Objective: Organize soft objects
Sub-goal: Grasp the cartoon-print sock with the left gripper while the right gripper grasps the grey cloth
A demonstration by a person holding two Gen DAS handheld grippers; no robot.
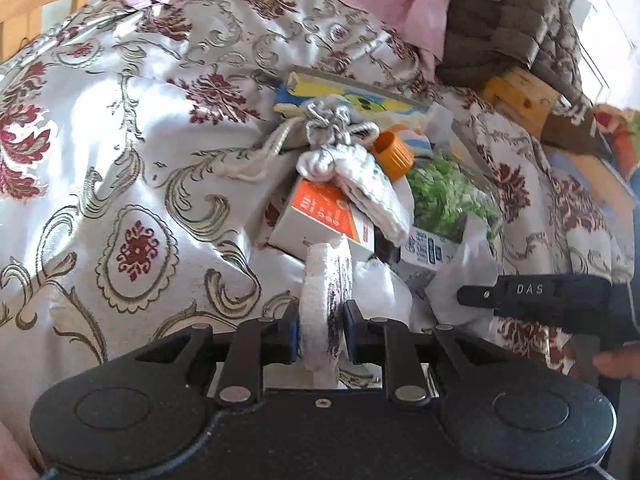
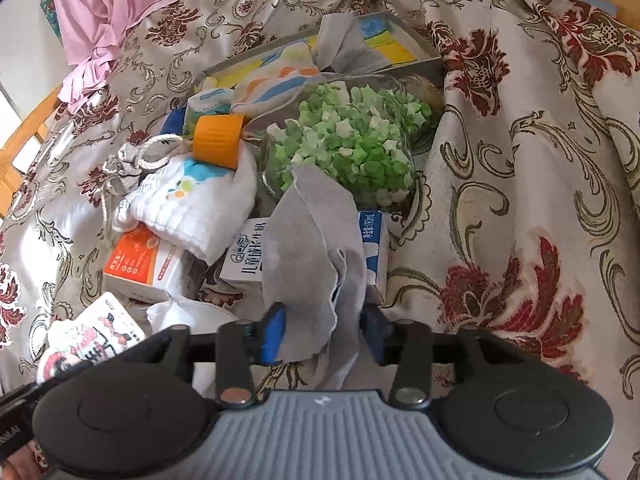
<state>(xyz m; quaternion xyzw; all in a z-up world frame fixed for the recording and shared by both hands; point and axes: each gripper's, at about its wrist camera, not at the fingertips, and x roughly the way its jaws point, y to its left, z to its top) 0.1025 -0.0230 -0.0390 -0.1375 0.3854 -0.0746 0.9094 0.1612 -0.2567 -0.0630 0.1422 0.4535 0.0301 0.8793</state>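
Observation:
My left gripper is shut on a folded white cloth with a dark print, held upright over the floral bedspread. The same cloth shows at the lower left of the right wrist view. My right gripper is shut on a thin grey cloth that hangs in front of a milk carton. The right gripper's finger shows in the left wrist view. A white baby towel lies in the pile beside a grey drawstring pouch.
The pile also holds an orange and white box, an orange cap, a clear jar of green pieces, a striped cloth and a flat grey box. Pink fabric lies at the far left. A brown knitted blanket is far right.

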